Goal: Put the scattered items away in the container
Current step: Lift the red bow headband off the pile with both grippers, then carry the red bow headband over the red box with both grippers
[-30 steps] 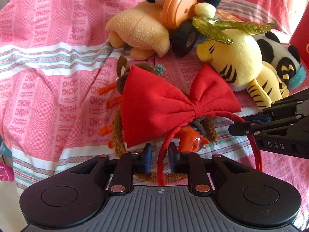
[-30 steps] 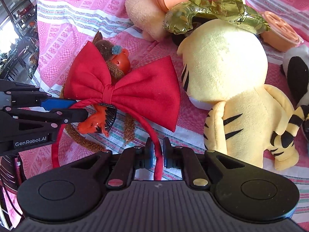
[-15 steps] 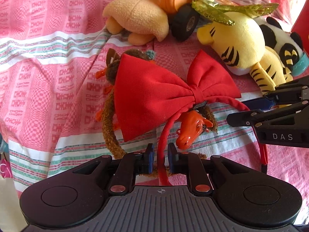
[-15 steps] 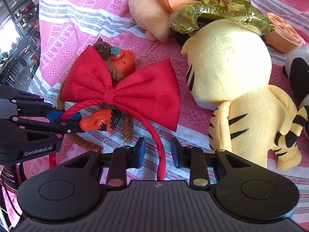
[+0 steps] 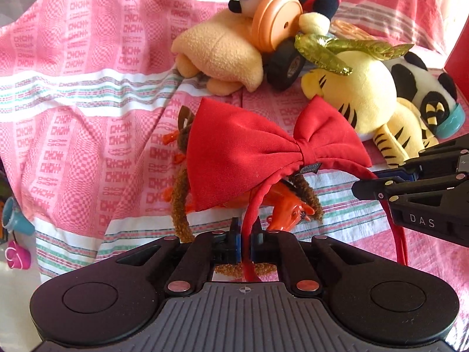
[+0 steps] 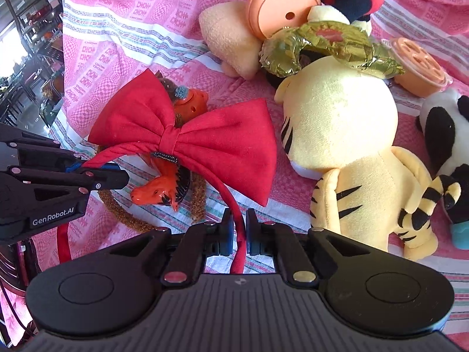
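A red headband with a big bow [image 5: 249,152] [image 6: 205,146] lies over a brown fuzzy hoop [image 5: 178,205] and an orange toy horse [image 5: 290,208] [image 6: 155,190] on the pink striped cloth. My left gripper [image 5: 245,231] [image 6: 102,171] is closing its jaws on one thin arm of the band, pads pressing it. My right gripper [image 6: 240,223] [image 5: 369,180] is closing on the other arm, the band pinched between its pads. The bow hangs between the two grippers, its hoop slightly raised off the cloth.
A yellow tiger plush [image 6: 346,123] [image 5: 366,99] sits close to the right of the bow, with a panda plush [image 5: 425,88] behind it. A beige plush [image 5: 219,55], an orange lid [image 5: 275,23], a black wheel and gold foil crowd the far side. A red box edge [image 5: 458,58] stands far right.
The right gripper opened around the band half a second ago and has shut on it again. The left jaws narrowed onto the band. The bow has tilted up slightly.
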A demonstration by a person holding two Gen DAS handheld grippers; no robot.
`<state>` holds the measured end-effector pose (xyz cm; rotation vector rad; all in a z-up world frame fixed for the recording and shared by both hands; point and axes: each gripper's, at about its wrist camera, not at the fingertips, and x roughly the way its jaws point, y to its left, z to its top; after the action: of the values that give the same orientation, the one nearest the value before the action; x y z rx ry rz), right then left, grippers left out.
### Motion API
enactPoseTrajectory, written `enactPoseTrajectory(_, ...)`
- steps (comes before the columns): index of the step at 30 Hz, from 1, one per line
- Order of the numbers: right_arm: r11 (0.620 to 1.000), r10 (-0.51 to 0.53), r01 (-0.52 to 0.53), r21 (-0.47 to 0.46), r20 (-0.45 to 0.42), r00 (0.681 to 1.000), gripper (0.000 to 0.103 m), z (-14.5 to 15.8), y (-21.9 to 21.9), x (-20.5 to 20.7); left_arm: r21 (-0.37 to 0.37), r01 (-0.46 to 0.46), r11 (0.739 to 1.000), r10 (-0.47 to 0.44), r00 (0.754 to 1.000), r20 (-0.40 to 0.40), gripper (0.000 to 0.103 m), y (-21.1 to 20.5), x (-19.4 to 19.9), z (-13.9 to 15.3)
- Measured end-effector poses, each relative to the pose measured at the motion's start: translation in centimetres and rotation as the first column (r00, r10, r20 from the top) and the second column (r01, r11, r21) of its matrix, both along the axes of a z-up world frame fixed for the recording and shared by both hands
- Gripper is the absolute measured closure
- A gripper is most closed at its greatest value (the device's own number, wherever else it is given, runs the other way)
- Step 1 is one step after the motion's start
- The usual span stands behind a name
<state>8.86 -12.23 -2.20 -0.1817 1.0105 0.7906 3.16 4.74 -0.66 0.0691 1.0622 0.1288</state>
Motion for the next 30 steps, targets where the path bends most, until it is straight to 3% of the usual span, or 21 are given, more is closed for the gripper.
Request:
enactPoseTrajectory(8,0.997,-0.034,0.032,0.065,0.028,0.999,0.093,2.9,-1.5,-1.0,-0.034,0.018,0.999,-0.015,0.996,0.085,0.102,-0.3,-2.0,2.6)
enactPoseTrajectory(17,0.988,-0.136,0.130,0.080,0.076,0.988,0.093,5.9,-5.3,-2.8,-0.072,0.118,0.990,-0.106,0.983,0.153,0.102,-3.3,-1.9,4.6)
enactPoseTrajectory(27,0.962,-0.269,0.257,0.090,0.181,0.946,0.093,10.4,-13.6,-3.6,-0.099,0.249,0.964,-0.222,0.949,0.224,0.101,-11.5,0.4,7.6)
enactPoseTrajectory(30,0.945,-0.324,0.308,0.106,0.213,0.922,0.093,12.2,-17.5,-3.8,-0.101,0.310,0.945,-0.277,0.926,0.257,0.101,-15.5,1.0,8.8)
